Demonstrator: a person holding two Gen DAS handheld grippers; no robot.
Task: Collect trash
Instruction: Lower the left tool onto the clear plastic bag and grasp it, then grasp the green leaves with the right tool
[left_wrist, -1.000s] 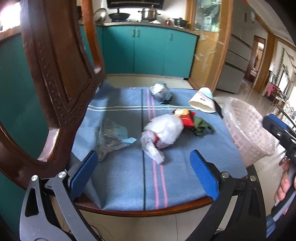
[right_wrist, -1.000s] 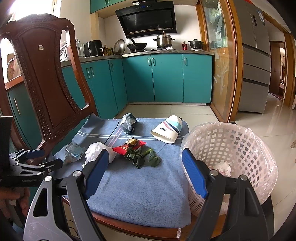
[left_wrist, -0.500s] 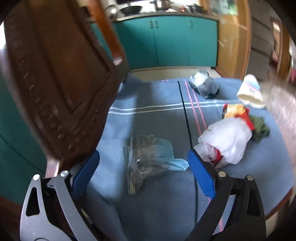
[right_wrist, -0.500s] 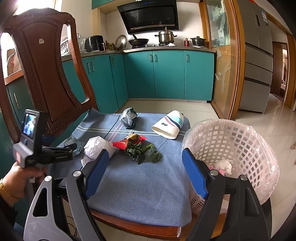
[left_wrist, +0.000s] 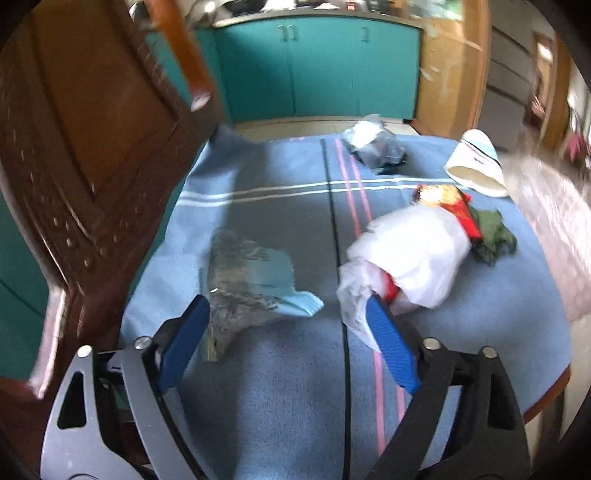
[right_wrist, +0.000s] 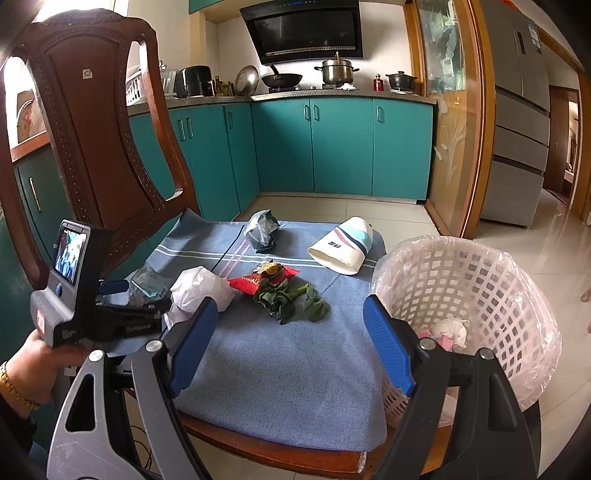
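Left gripper (left_wrist: 284, 332) fingers, wide but just narrowing, straddle a crinkly clear wrapper (left_wrist: 247, 284) without gripping; right gripper (right_wrist: 291, 343) fingers spread, empty.

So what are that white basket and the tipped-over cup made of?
The basket looks like moulded white plastic: a stiff lattice of square holes, lined with a thin glossy film bag. The cup looks like paper or card: matte white wall with printed stripes, though a plastic coating cannot be ruled out.

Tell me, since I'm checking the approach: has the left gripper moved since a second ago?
Yes. In the right wrist view the left gripper has advanced from the chair back onto the blue cloth, toward the clear wrapper, its jaws closing slightly, nothing gripped.
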